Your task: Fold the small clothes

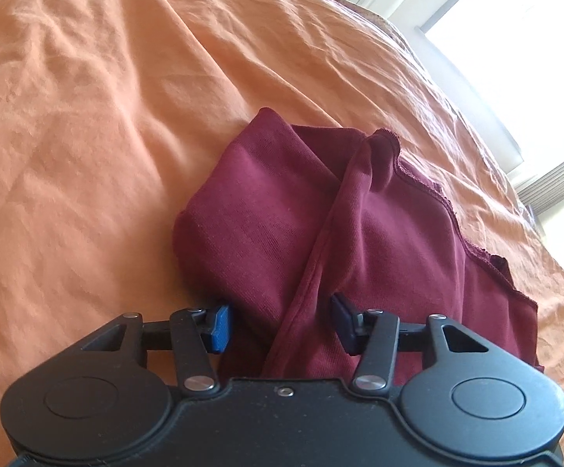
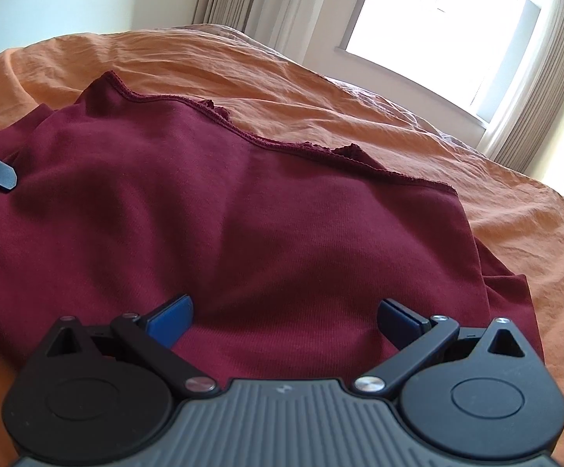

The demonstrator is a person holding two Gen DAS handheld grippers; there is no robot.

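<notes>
While both tongs stand apart | maroon garment [image 2: 243, 202] lies on orange bedsheet [image 1: 87, 116] | left gripper [image 1: 280, 321] straddles raised fold, 12 o'clock | right gripper [image 2: 286, 321] empty over cloth, window [image 2: 457, 31] at 1 o'clock

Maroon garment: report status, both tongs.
Left tongs open, astride a raised fold. Right tongs open over maroon garment, partly folded on orange bedsheet. Nothing in the way.
</notes>
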